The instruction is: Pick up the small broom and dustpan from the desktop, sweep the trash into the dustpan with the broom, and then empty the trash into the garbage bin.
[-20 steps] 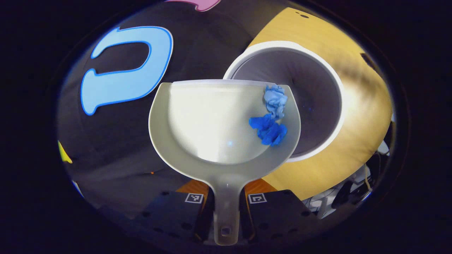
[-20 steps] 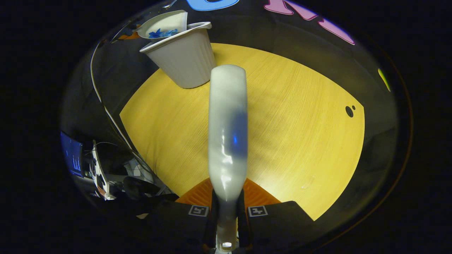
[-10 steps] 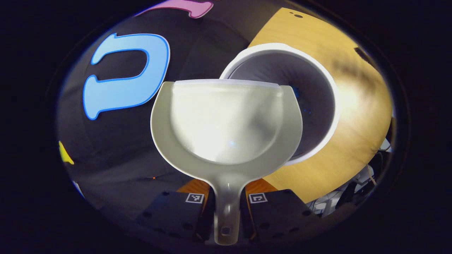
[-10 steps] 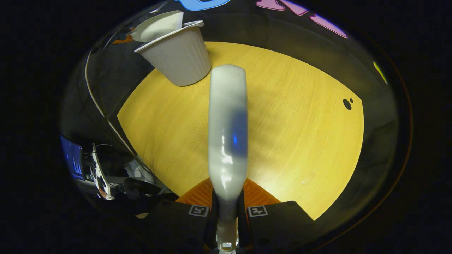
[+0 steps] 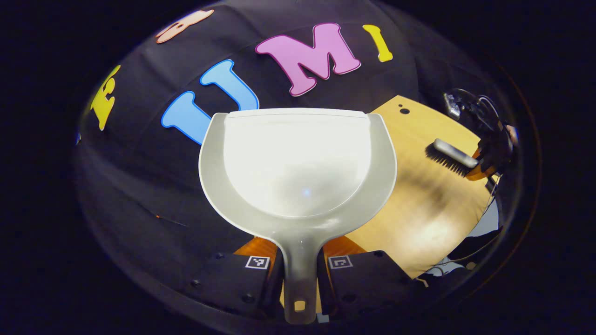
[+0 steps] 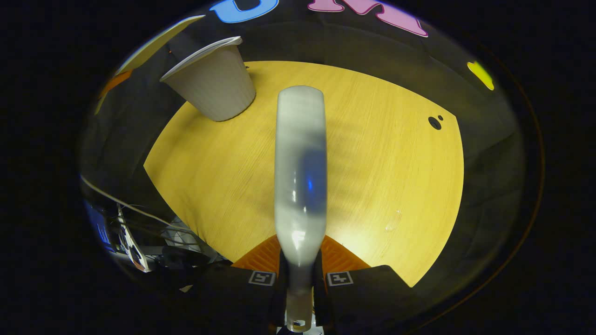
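Left gripper jaws clamped on dustpan handle, pan empty, held above the surface. Right gripper jaws clamped on broom handle. Garbage bin stands at 11 o'clock in right gripper view, on the surface.

Each claw, left and right, has dark blocky finger housings with small round holes, a square black-and-white marker on each finger, and ribbed orange panels behind.
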{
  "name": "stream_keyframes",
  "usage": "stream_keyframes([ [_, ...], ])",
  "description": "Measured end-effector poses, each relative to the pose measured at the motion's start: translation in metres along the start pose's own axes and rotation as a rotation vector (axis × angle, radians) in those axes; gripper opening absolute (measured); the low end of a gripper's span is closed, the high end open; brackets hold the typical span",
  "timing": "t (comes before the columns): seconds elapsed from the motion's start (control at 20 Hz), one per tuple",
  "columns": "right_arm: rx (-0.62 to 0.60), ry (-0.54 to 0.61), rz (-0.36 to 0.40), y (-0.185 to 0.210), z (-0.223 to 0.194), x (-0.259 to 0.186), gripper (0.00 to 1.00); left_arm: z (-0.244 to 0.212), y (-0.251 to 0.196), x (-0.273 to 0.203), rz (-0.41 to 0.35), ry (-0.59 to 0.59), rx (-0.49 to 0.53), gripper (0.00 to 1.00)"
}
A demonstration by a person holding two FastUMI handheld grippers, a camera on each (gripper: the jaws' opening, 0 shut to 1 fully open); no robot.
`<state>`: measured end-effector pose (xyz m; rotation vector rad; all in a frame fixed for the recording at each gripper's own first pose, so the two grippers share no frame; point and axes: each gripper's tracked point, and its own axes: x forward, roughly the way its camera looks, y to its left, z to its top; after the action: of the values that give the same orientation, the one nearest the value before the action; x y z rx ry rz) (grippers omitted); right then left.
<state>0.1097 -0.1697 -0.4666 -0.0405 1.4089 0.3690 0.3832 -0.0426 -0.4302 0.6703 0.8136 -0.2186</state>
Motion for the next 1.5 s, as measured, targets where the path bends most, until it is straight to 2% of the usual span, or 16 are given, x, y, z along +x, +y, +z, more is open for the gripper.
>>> stream_keyframes([
  [0.2,0.067,0.005,-0.008,-0.005,-0.015,0.006,0.26,0.008,-0.046,0.043,-0.132,-0.034,-0.164,0.30],
  [0.25,0.095,0.010,-0.003,-0.004,-0.020,0.012,0.22,0.011,-0.061,0.060,-0.160,-0.025,-0.222,0.30],
  [0.3,0.115,0.015,-0.006,-0.004,-0.024,0.018,0.26,0.004,-0.087,0.062,-0.184,-0.012,-0.276,0.30],
  [0.35,0.128,0.021,-0.021,-0.005,-0.026,0.024,0.22,0.000,-0.110,0.072,-0.205,0.001,-0.312,0.30],
  [0.4,0.130,0.030,-0.038,-0.008,-0.030,0.028,0.26,-0.006,-0.126,0.083,-0.222,0.019,-0.326,0.30],
  [0.6,0.186,0.051,-0.060,-0.009,-0.038,0.049,0.26,-0.036,-0.167,0.131,-0.235,0.090,-0.375,0.30],
  [0.75,0.252,0.055,-0.070,-0.004,-0.035,0.069,0.22,-0.058,-0.193,0.160,-0.235,0.218,-0.459,0.30],
  [0.8,0.244,0.068,-0.087,-0.008,-0.037,0.076,0.26,-0.062,-0.203,0.165,-0.242,0.251,-0.480,0.31],
  [0.85,0.231,0.091,-0.111,-0.012,-0.039,0.082,0.26,-0.066,-0.212,0.168,-0.252,0.288,-0.500,0.31],
  [0.9,0.228,0.112,-0.123,-0.014,-0.041,0.089,0.26,-0.070,-0.217,0.169,-0.267,0.322,-0.518,0.31],
  [0.95,0.235,0.126,-0.128,-0.015,-0.042,0.096,0.30,-0.071,-0.226,0.170,-0.281,0.352,-0.536,0.30],
  [1.0,0.251,0.136,-0.126,-0.014,-0.042,0.101,0.27,-0.073,-0.231,0.172,-0.287,0.382,-0.543,0.30],
  [1.15,0.260,0.176,-0.123,-0.015,-0.045,0.112,0.26,-0.078,-0.231,0.175,-0.282,0.460,-0.504,0.31],
  [1.25,0.254,0.221,-0.133,-0.018,-0.048,0.118,0.26,-0.076,-0.231,0.173,-0.278,0.485,-0.491,0.30],
  [1.5,0.267,0.253,-0.121,-0.022,-0.044,0.132,0.26,-0.066,-0.223,0.169,-0.318,0.536,-0.542,0.30],
])
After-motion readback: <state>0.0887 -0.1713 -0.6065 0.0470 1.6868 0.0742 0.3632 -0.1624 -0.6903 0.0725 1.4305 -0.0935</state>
